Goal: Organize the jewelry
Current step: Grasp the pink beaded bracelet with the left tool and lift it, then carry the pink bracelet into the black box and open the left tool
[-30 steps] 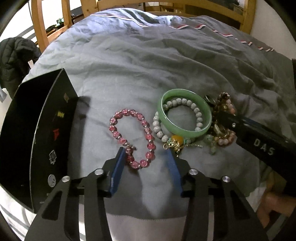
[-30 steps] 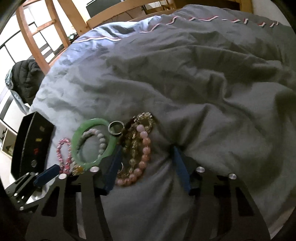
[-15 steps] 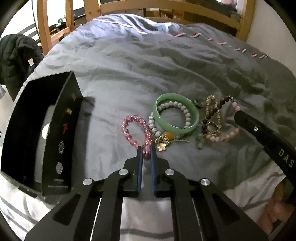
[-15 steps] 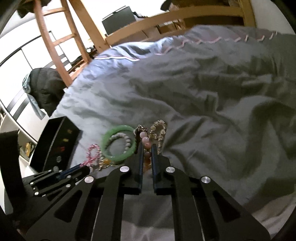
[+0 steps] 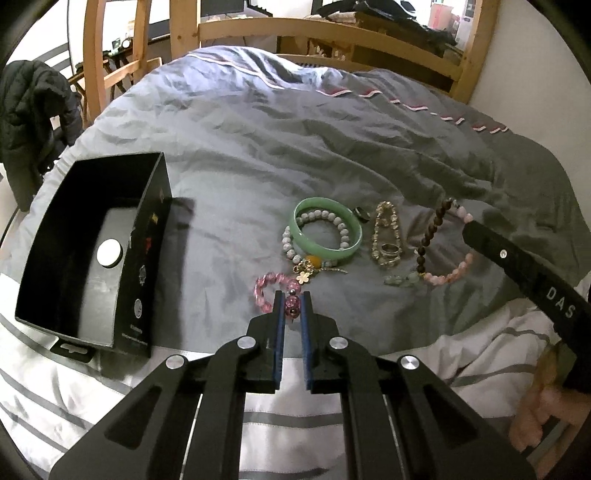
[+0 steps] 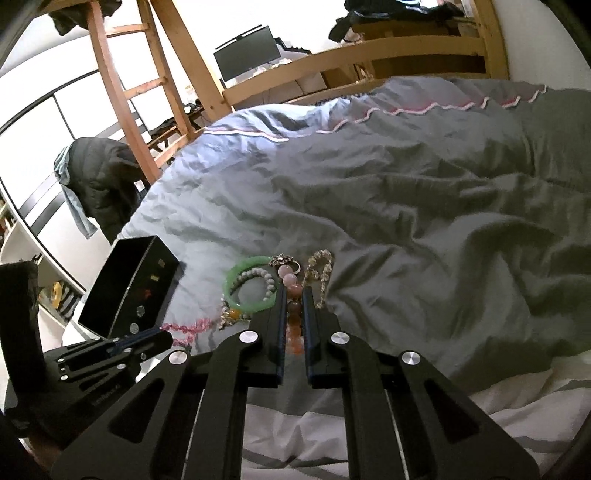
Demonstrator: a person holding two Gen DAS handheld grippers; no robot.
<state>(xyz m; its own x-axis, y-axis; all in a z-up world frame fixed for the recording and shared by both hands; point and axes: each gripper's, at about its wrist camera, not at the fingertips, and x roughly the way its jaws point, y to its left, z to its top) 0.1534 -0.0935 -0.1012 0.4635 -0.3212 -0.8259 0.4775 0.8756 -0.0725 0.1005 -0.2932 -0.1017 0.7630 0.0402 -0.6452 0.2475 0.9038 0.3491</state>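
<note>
My left gripper (image 5: 291, 301) is shut on a pink bead bracelet (image 5: 264, 290) and holds it lifted just above the grey duvet. My right gripper (image 6: 294, 295) is shut on a pale pink and brown bead bracelet (image 6: 290, 280), which hangs from its tip in the left wrist view (image 5: 448, 275). A green bangle (image 5: 327, 229) with a white bead bracelet (image 5: 341, 229) inside it lies on the duvet, beside a gold chain bracelet (image 5: 386, 236) and a ring (image 5: 362, 213). An open black box (image 5: 92, 251) stands to the left.
The wrinkled grey duvet (image 5: 332, 140) covers the bed. A wooden bed frame (image 5: 332, 33) and ladder (image 6: 122, 85) stand behind. A dark jacket (image 5: 33, 122) hangs at the left. A white striped sheet (image 5: 258, 417) lies at the near edge.
Both grippers closed from open onto their bracelets, then rose and pulled back. The pink bracelet lifted off the duvet; the pale pink and brown bracelet is pulled away from the pile.
</note>
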